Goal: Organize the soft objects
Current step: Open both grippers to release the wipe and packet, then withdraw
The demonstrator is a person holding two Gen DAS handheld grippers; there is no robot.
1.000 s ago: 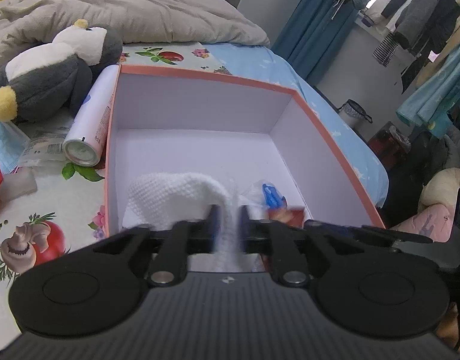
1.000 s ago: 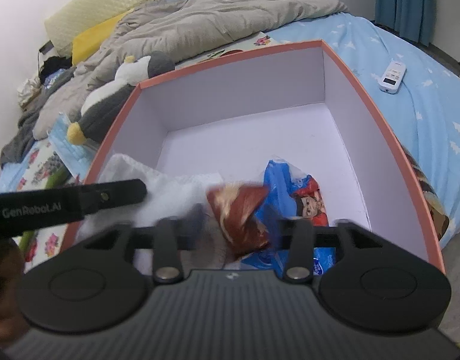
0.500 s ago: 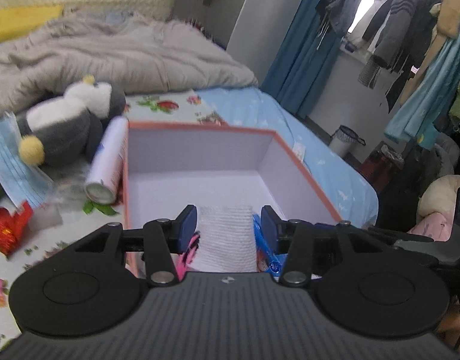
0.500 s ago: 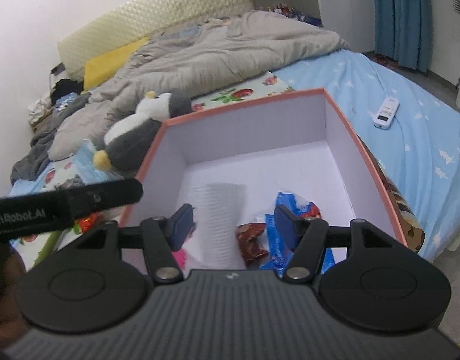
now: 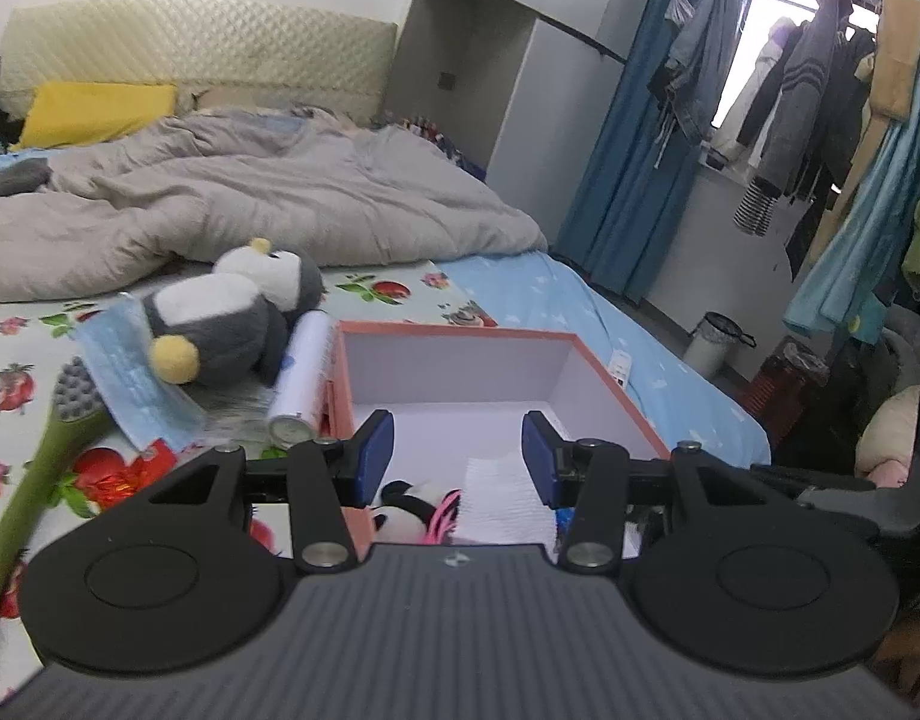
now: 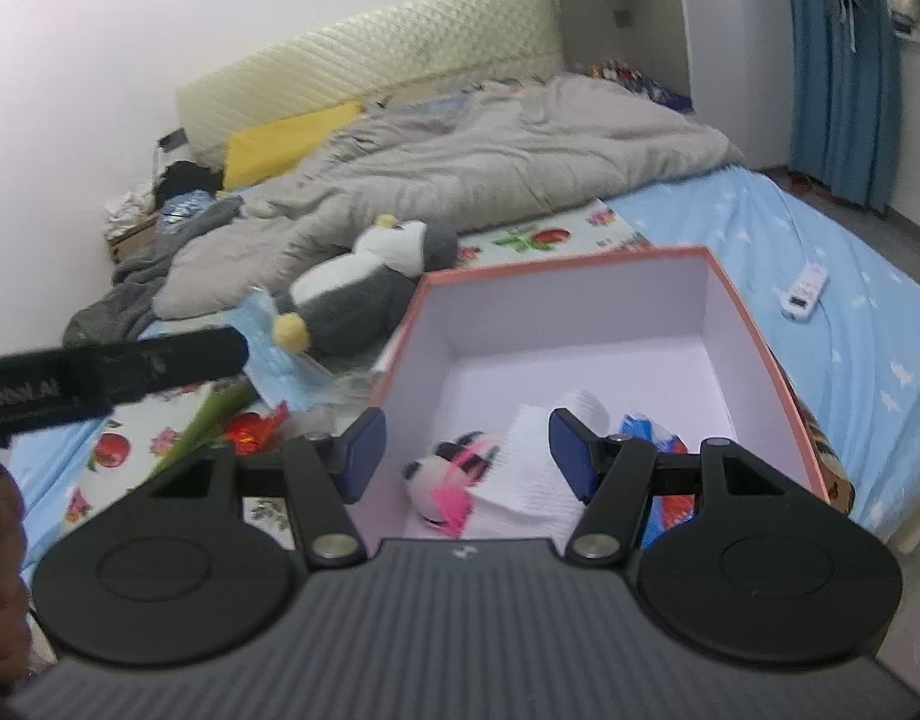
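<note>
Both grippers hang above the box (image 6: 754, 324) on the bed, jaws apart and holding nothing: the left gripper (image 5: 457, 459) and the right gripper (image 6: 466, 450). In the box lie a white cloth (image 6: 532, 480), a small plush (image 6: 445, 480) and a blue packet (image 6: 646, 429). A penguin (image 5: 226, 324) lies outside, left of the box.

In the left wrist view, the black gripper body along the bottom hides the near part of the salmon-rimmed white cardboard box (image 5: 610, 387) and the lower edge of the folded white textured cloth (image 5: 502, 507) inside it. In the right wrist view, the blue printed plastic packet (image 6: 646, 429) at lower right is mostly covered, and the right wrist view's left side is blurred, so the lettering on the black bar (image 6: 112, 369) is unreadable.
</note>
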